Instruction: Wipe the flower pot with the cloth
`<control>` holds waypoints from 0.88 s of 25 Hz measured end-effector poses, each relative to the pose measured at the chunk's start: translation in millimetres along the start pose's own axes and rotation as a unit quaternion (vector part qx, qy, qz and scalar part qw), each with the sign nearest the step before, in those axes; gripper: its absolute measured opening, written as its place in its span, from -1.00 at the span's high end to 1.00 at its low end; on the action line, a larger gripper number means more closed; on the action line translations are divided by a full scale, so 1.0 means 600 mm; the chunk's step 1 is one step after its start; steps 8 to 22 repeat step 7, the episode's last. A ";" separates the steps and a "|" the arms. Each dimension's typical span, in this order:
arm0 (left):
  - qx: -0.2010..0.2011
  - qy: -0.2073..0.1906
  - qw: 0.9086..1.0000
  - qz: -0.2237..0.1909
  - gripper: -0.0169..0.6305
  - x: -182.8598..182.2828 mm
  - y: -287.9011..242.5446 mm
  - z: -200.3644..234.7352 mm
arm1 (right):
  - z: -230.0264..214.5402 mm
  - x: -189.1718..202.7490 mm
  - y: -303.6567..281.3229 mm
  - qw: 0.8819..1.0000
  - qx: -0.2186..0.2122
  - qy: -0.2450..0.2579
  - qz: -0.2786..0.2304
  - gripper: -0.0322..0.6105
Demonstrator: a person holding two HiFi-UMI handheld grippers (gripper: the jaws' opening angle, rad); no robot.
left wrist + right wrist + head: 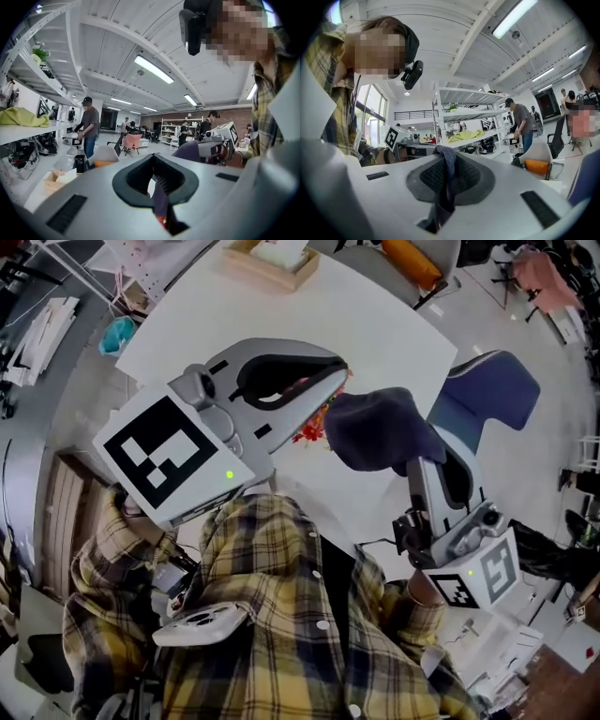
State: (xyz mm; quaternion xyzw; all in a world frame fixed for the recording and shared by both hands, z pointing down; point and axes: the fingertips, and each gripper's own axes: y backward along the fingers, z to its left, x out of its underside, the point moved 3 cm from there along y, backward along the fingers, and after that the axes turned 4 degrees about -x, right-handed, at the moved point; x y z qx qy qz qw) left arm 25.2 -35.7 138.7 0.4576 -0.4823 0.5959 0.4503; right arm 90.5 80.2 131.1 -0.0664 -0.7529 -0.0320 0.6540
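A dark navy cloth [375, 427] hangs bunched above the white table between both grippers. My left gripper [336, 379] is shut, and in the left gripper view a strip of the cloth [161, 199] is pinched between its jaws [161, 197]. My right gripper [417, 465] is shut on the cloth's other side, where a fold [447, 164] runs through its jaws [443, 187]. Red flowers [311, 430] show just under the left gripper and below its jaws [161, 220]. The pot itself is hidden behind the gripper and cloth.
The white table [281, 324] carries a wooden box [272, 263] at its far edge. A blue chair [487, 390] stands to the right and a teal object [117, 334] lies off the table's left side. Shelving [464, 112] and several people fill the room beyond.
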 end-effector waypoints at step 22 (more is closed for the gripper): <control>0.001 -0.006 1.000 0.002 0.91 -0.006 -0.011 0.009 | -0.011 0.003 0.001 1.000 -0.003 0.012 0.007 0.85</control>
